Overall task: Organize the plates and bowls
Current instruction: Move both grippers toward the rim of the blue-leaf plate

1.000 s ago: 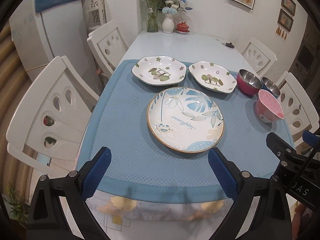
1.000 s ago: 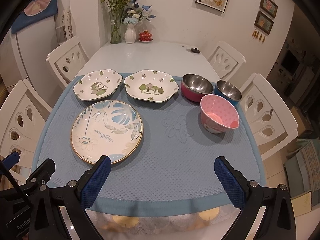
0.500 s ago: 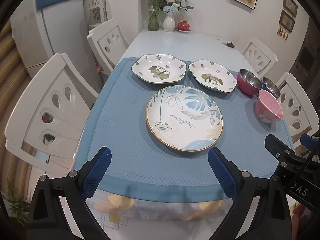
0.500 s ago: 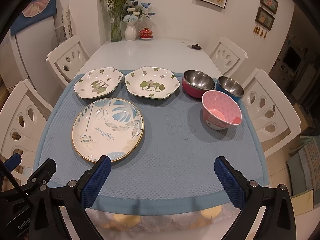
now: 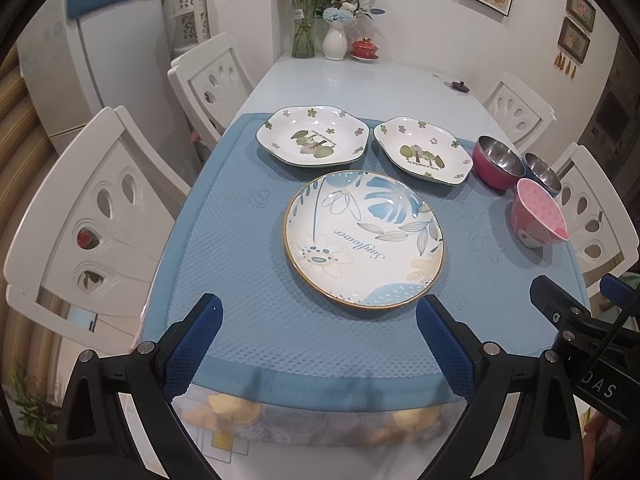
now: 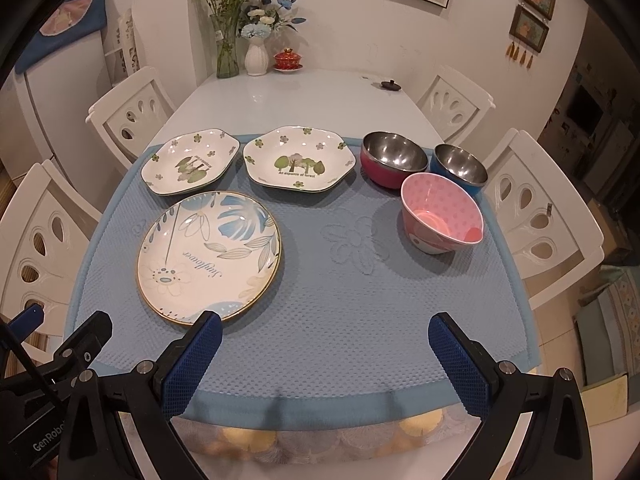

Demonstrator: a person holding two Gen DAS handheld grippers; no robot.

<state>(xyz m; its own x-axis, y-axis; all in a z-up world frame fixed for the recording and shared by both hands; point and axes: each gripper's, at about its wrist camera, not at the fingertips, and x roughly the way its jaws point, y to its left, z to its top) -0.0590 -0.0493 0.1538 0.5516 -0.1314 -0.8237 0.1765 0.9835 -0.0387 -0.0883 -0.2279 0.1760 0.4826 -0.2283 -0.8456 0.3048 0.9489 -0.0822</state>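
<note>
A large round leaf-pattern plate [image 5: 363, 238] [image 6: 209, 254] lies on the blue mat [image 5: 248, 264] [image 6: 352, 304]. Behind it stand two white hexagonal floral dishes: the left dish [image 5: 312, 136] [image 6: 190, 165] and the right dish [image 5: 422, 154] [image 6: 299, 163]. To the right are a red steel bowl [image 5: 497, 161] [image 6: 393, 158], a blue steel bowl [image 5: 543, 176] [image 6: 460, 167] and a pink dotted bowl [image 5: 538, 218] [image 6: 440, 218]. My left gripper [image 5: 318, 340] is open and empty over the mat's near edge, just before the round plate. My right gripper [image 6: 324, 348] is open and empty over the mat's near edge.
White chairs [image 5: 92, 216] [image 6: 536, 216] flank the table on both sides. Flower vases [image 6: 256, 56], a glass vase [image 5: 303, 28] and a red lidded cup [image 6: 287, 60] stand at the far end of the white table [image 6: 296, 100].
Both grippers have drawn slightly back and up from the table, so the dishes sit a little farther off in view. Both stay open. No dish has moved.
</note>
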